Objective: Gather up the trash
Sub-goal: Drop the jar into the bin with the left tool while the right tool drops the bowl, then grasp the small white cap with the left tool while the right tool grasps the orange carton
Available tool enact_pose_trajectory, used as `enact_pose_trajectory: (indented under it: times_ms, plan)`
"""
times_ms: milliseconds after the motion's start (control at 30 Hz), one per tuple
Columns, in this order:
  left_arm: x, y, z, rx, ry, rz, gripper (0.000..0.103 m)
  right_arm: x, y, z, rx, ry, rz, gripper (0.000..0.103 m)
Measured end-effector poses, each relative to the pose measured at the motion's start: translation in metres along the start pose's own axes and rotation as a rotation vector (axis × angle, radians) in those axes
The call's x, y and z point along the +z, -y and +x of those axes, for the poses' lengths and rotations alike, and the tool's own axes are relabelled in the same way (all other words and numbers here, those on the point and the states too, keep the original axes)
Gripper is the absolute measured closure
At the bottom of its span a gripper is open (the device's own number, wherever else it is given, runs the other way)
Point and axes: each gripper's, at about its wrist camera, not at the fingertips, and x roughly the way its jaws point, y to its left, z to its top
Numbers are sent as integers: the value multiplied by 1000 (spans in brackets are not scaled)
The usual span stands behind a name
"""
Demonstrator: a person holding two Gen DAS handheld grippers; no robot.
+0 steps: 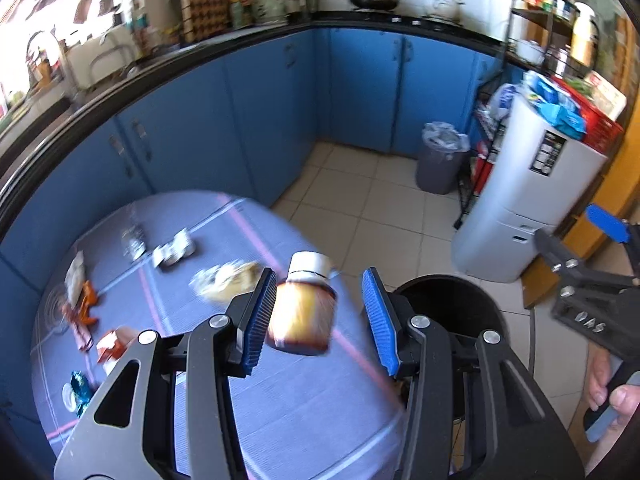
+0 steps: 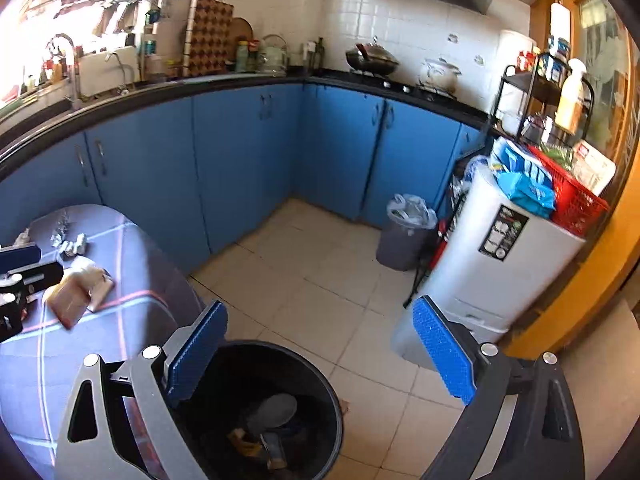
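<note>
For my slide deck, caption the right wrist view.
Right gripper, open, above black bin holding trash.

Two handheld grippers are seen: the left gripper [image 1: 320, 316] and the right gripper [image 2: 320, 356]. One amber bottle [image 1: 302, 312] with a white cap is counted. One table [image 1: 304, 408] with a blue cloth is shown, and roughly seven pieces of litter are scattered on its left and far parts; blur prevents a firm count. Two bins are visible: one black bin [image 2: 320, 364] near, one grey lined bin [image 2: 404, 236] far. One white appliance [image 2: 496, 268] is at the right, with one red basket [image 2: 576, 200] on top.
</note>
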Motion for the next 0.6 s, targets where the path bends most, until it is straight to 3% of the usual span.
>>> enact_pose_trajectory:
  times_ms: [67, 267, 600]
  plan:
    - [4, 13, -1, -24, 11, 25, 66, -4, 9, 1, -8, -8, 16, 12]
    - [9, 34, 1, -75, 8, 61, 66, -17, 34, 7, -13, -36, 72, 12]
    - [24, -46, -13, -15, 35, -118, 64, -22, 29, 18, 59, -64, 94, 12]
